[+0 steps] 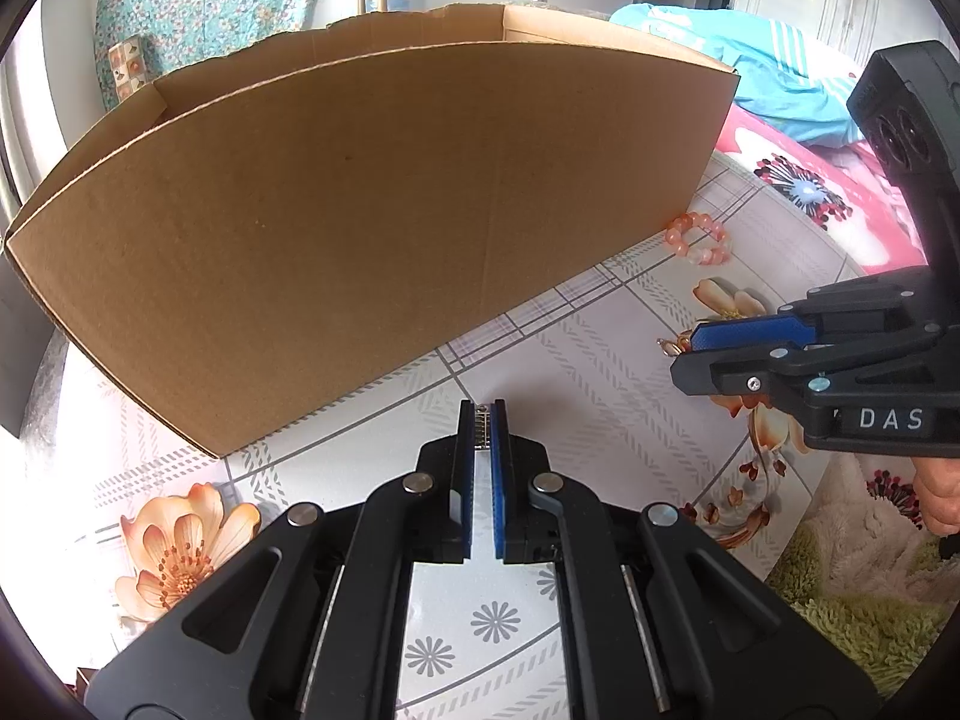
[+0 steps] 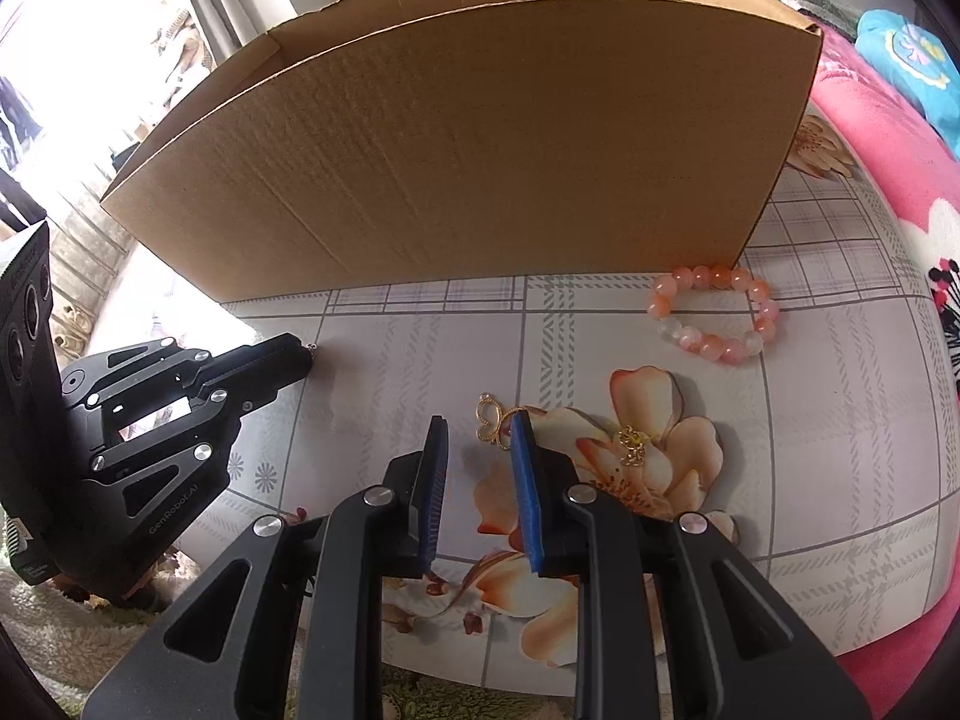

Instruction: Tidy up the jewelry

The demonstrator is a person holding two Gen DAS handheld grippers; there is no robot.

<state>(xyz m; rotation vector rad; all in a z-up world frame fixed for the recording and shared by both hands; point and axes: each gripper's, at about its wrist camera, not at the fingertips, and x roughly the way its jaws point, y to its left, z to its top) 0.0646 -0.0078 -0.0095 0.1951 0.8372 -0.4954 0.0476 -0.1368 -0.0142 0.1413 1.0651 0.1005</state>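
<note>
My left gripper (image 1: 482,408) is shut on a small silver chain piece (image 1: 482,431) just above the flowered tablecloth, in front of the cardboard box (image 1: 360,210). In the right wrist view it (image 2: 303,354) reaches in from the left. My right gripper (image 2: 480,417) stands partly open, pointing down at a gold looped charm (image 2: 491,420) that lies on the cloth between its tips, close to the right pad. The pads do not press on the charm. A second small gold piece (image 2: 631,443) lies on the printed flower. A pink bead bracelet (image 2: 714,315) lies near the box's (image 2: 480,150) right corner.
The open box stands tall across the back of the table. A pink flowered blanket (image 2: 888,150) and blue cloth (image 1: 780,78) lie to the right. A green shaggy rug (image 1: 870,618) shows below the table edge. A hand (image 1: 936,492) holds the right gripper (image 1: 684,354).
</note>
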